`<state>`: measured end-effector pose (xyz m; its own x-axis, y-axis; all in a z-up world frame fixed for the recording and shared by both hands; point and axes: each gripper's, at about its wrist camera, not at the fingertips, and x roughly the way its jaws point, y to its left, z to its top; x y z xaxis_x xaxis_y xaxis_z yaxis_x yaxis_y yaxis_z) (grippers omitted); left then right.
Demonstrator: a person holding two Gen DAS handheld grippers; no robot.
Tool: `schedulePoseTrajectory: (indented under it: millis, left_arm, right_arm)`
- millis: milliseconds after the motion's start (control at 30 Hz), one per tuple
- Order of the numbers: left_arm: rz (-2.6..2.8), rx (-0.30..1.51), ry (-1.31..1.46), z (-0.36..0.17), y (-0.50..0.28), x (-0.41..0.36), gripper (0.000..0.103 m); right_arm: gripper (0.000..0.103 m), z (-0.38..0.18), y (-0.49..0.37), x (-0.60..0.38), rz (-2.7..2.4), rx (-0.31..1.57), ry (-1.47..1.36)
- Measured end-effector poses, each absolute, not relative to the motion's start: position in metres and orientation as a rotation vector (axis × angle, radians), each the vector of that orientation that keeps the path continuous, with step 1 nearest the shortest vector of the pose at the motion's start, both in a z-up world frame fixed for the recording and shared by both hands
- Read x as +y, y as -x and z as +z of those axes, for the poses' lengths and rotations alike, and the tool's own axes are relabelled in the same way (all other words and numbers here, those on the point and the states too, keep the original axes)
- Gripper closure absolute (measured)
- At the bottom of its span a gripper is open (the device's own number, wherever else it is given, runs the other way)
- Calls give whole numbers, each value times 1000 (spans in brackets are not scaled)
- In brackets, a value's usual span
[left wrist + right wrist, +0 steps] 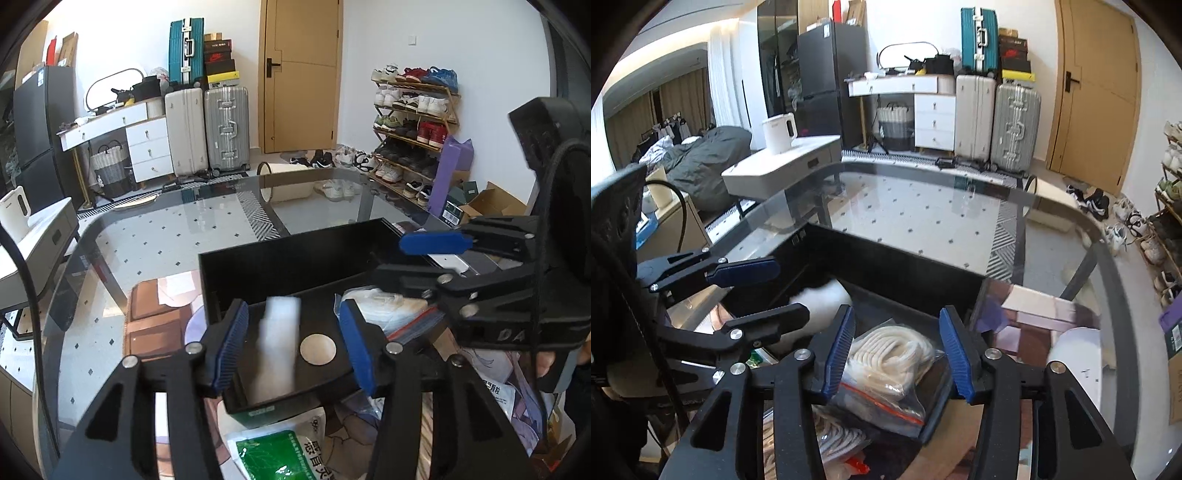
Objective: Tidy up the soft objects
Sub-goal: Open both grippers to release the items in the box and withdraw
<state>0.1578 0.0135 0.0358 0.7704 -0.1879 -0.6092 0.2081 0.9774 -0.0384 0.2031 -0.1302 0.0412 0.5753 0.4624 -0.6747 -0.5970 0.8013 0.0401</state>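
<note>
A black open box (pixel 295 254) (pixel 905 273) stands on the glass table. My left gripper (pixel 293 345) is open over its near edge; a blurred white soft object (pixel 279 350) is in the air between the fingers, apart from both pads. It shows as a white lump (pixel 827 295) in the right wrist view. My right gripper (pixel 899 356) is open over a zip bag of white rope (pixel 890 354) lying in the box, also in the left wrist view (pixel 384 306). A green and white packet (pixel 284 450) lies in front of the box.
A second bag of rope (pixel 834 435) lies near the box's front. A brown mat (pixel 155 317) and papers lie left of the box. A white round object (pixel 1078 350) sits at the right. The glass table edge (pixel 1108 236) curves round behind.
</note>
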Motion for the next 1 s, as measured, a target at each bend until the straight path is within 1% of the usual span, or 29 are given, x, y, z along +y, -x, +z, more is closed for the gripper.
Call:
schedulePoseTrajectory:
  millis: [33,67,133,167,200,267,300,333,733,1000]
  left_arm:
    - [-208,654,-24,38,-156,15,50]
    - [-206,650,-16,39,-154,17,46]
    - [-202,640,9,44,-148,21,32]
    - [-192,631,18,46,-144,23,11]
    - [-181,622,20,49,-142,24,0]
    - [-157,587,23,54,-131,27,0]
    - [-151,588,24,55,-128,29,0]
    - [-143,589,28,56,-124,31,0]
    - [-108,547,65,58,-79,50,0]
    - [-82,537,69,50,-57,53,0]
  right_arm:
    - [49,46,-198,-134,617,712,198]
    - [45,50,-194,-138,614,702,193]
    - [22,58,-186,-145,610,683,175]
    - [17,62,-181,-149,610,671,160]
    - [11,65,-176,-154,610,660,146]
    - [7,69,-164,-162,610,645,123]
    - [2,70,-159,-165,606,642,117]
    - [1,71,-154,-169,600,635,112]
    - [1,61,-114,-208,553,629,41]
    - [1,55,-95,-216,548,634,67]
